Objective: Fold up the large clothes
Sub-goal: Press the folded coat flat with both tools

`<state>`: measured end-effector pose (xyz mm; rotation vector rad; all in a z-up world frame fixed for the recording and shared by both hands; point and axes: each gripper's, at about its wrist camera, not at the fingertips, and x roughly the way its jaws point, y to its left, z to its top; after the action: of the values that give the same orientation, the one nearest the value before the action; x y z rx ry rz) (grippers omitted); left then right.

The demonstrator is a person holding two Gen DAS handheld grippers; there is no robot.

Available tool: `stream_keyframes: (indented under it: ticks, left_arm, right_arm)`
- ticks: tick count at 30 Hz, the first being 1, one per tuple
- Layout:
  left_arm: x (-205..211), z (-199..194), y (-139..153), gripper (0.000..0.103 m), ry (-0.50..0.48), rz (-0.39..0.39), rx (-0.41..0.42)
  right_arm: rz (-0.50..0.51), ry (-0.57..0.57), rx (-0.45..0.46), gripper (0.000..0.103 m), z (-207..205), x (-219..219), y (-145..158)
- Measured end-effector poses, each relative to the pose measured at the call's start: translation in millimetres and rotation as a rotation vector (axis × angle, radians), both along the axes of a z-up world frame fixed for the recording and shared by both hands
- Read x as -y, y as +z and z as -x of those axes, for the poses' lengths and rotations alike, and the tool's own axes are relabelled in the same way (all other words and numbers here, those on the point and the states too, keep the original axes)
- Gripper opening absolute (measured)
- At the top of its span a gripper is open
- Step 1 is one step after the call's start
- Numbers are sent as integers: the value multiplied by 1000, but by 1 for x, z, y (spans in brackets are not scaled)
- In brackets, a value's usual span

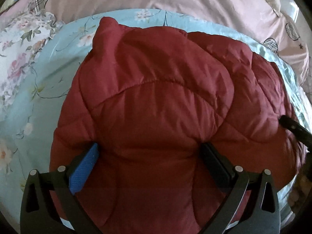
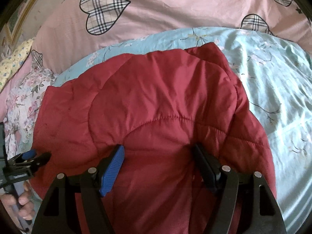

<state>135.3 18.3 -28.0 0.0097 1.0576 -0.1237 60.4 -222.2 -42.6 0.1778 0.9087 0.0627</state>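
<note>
Jacket between both open tongs, near edge toward me.

I see one red jacket (image 1: 156, 101) on the bed (image 1: 48, 89), filling frame centre, long axis left-right. My left gripper (image 1: 150, 156) and right gripper (image 2: 158, 158) both straddle its near fold, jaws spread, not clamped; both equally near. Count: one jacket, two grippers.

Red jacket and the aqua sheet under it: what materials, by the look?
Red jacket: seems padded synthetic shell, nylon or polyester; stitched quilt lines, puffy panels, slight sheen. Aqua sheet: smooth woven fabric with satiny gloss, printed flowers; fibre unclear.
</note>
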Motion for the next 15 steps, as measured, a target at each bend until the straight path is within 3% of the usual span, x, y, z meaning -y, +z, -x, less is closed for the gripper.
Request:
stream_keyframes:
  ticks: [10, 15]
  left_arm:
    - [-1, 13, 14, 103, 5, -12, 22]
    - [1, 46, 39, 103, -38, 63, 64]
  right_arm:
    - [80, 34, 39, 76, 59, -20, 20]
    - [86, 28, 32, 76, 66, -17, 18]
